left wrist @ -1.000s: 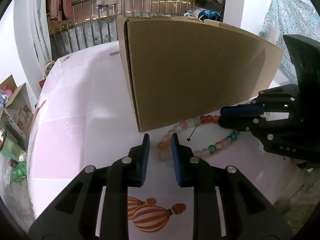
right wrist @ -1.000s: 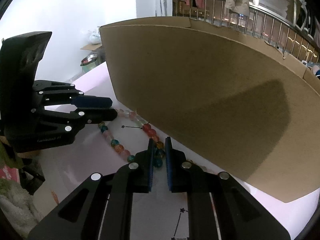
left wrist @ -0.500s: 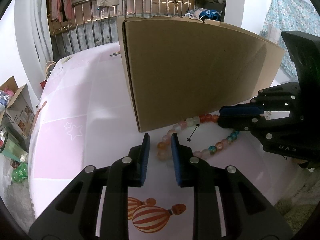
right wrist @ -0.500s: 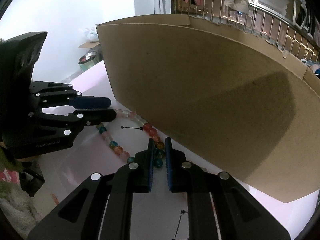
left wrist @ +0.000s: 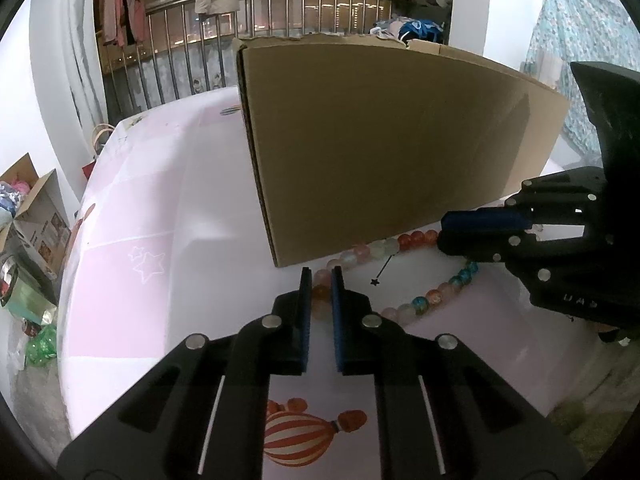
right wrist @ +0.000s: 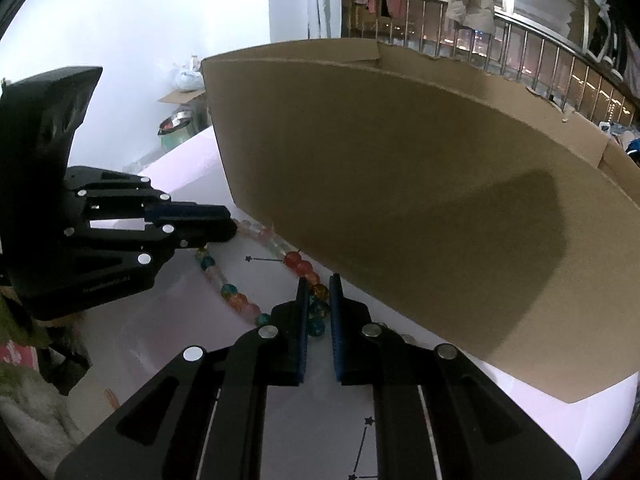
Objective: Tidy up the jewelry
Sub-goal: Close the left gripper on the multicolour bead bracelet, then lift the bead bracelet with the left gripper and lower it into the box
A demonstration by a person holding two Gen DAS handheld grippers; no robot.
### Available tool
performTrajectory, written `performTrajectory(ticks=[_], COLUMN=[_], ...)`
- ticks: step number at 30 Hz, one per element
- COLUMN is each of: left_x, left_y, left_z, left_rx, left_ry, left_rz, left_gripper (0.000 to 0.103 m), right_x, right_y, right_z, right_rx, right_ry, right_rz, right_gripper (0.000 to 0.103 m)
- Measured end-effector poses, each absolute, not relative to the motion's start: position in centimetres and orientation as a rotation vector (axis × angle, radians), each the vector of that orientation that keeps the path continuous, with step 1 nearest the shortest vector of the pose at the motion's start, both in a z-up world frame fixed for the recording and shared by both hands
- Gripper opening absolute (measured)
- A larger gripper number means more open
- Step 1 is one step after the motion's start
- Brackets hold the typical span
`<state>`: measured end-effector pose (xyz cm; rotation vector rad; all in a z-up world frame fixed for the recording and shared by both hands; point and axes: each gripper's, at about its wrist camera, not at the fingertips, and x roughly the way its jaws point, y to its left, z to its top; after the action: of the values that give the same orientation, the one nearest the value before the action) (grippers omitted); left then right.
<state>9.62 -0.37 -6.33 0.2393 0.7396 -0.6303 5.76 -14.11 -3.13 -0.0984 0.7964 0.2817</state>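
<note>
the strand of round glass-like beads in pink, pale green, red, orange and teal (left wrist: 400, 276) lies in a flattened loop on the pale pink printed tablecloth (left wrist: 152, 216), right against the foot of the tall brown cardboard box (left wrist: 380, 152), and its long axis runs left to right along that box wall. at the loop's left end the left gripper (left wrist: 318, 280) has its blue-padded fingers narrowed round a pink and an orange bead, the jaws close on either side of them so that it looks to be pinching the strand, though whether the pads bear firmly cannot be told. at the far right end the right gripper (left wrist: 444, 232) lies low over the red beads beside the box; from its own camera the right gripper (right wrist: 318, 286) is nearly closed on the orange and teal beads at that end. so each hand has its own end straight ahead of its fingers, neither nearer than the other, and the coming move probably turns on lifting both ends together and keeping the strand stretched between them, clear of the box wall, to carry it over the torn top edge. small white lettering on each gripper's body is too blurred to read; the cloth shows star and constellation outlines and a red-and-white striped hot-air balloon (left wrist: 296, 436), no words.
</note>
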Motion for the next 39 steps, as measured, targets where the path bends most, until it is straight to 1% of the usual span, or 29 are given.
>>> performTrajectory(ticks=[13, 31, 39], left_x=[8.8, 6.4, 4.6], left_y=[0.1, 0.2, 0.1], left_z=[-4.4, -0.3, 2.3], left_rx=[0.236, 0.223, 0.223], left_ry=[0.696, 0.604, 0.537], left_rz=[-0.624, -0.615, -0.618], left_gripper=[0.008, 0.008, 0.008], right_x=[4.8, 2.6, 1.0], right_y=[-14.4, -14.6, -15.0], right_z=[-1.5, 1.4, 3.0], right_rx=[-0.093, -0.092, -0.099], right_ry=[0.73, 0.626, 0.561], right_rz=[0.261, 0.238, 0.227], right_gripper=[0.01, 0.01, 0.01])
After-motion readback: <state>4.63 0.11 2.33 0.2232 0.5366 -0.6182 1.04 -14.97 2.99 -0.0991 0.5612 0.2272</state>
